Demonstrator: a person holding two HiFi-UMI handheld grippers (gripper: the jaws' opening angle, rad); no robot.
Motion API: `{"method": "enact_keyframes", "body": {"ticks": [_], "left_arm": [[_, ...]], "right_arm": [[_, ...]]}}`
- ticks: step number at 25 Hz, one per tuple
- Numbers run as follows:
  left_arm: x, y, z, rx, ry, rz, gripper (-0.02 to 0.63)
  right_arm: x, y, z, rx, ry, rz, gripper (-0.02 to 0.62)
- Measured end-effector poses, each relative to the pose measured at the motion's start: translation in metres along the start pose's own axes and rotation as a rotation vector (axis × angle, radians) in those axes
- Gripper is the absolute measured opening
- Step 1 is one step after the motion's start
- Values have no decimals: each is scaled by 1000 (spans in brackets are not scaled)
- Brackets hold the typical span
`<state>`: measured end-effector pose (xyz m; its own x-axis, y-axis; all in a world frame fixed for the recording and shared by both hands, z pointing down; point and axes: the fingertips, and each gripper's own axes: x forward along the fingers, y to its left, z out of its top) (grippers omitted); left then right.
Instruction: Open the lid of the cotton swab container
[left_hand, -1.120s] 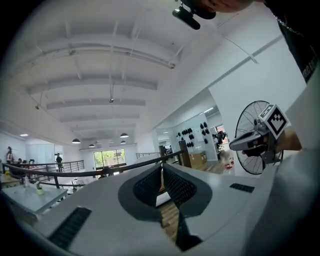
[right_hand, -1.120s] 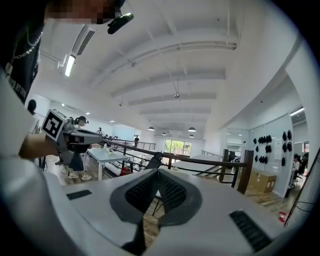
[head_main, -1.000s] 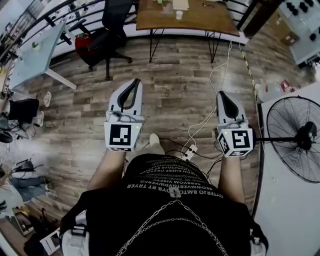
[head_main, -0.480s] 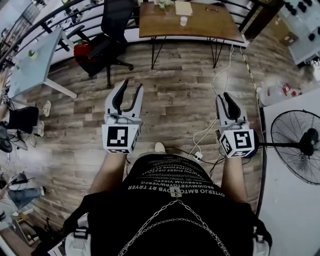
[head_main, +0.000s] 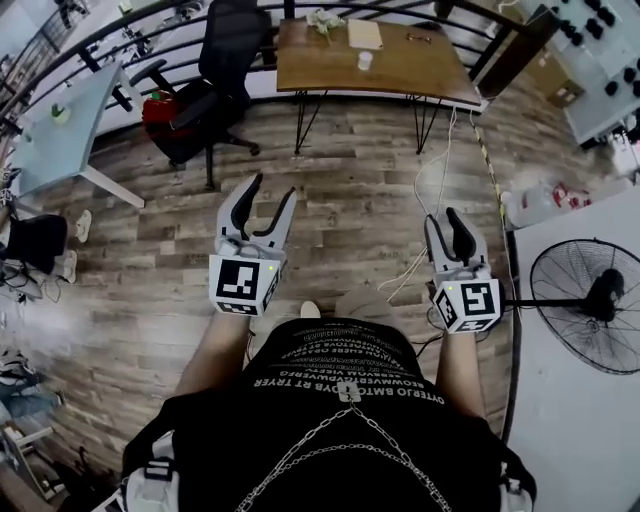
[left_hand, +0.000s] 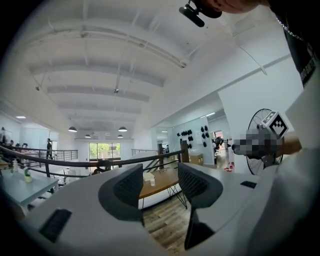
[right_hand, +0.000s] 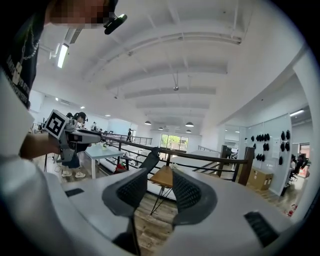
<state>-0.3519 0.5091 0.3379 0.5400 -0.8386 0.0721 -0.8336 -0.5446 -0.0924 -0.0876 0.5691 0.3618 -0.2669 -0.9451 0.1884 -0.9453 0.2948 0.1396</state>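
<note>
A wooden table (head_main: 380, 60) stands far ahead across the floor, with a small white cup-like container (head_main: 365, 60), a pale pad (head_main: 364, 33) and a crumpled white thing (head_main: 322, 18) on it. I cannot tell which is the cotton swab container. My left gripper (head_main: 272, 190) hangs in the air over the plank floor, its jaws opening with nothing between them. My right gripper (head_main: 445, 222) is also held above the floor, jaws opening and empty. The left gripper (left_hand: 161, 187) looks at the table (left_hand: 162, 184) from afar, as does the right gripper (right_hand: 159, 189).
A black office chair (head_main: 215, 70) stands left of the wooden table, with a pale desk (head_main: 60, 130) further left. At my right a standing fan (head_main: 590, 300) stands beside a white surface (head_main: 580, 420). Cables (head_main: 420, 260) trail over the floor. A dark railing (left_hand: 75, 162) runs behind the table.
Both grippers, shut a second ago, now stand open. The wooden table and chair have shifted a little lower in the head view.
</note>
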Motion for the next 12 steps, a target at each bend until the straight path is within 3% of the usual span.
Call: {"method": "enact_keyframes", "body": {"ticks": [12], "left_arm": [[19,0,-6,0,26,-43,221]], "right_arm": [[23,-12,-3,15,-2,20,160]]}}
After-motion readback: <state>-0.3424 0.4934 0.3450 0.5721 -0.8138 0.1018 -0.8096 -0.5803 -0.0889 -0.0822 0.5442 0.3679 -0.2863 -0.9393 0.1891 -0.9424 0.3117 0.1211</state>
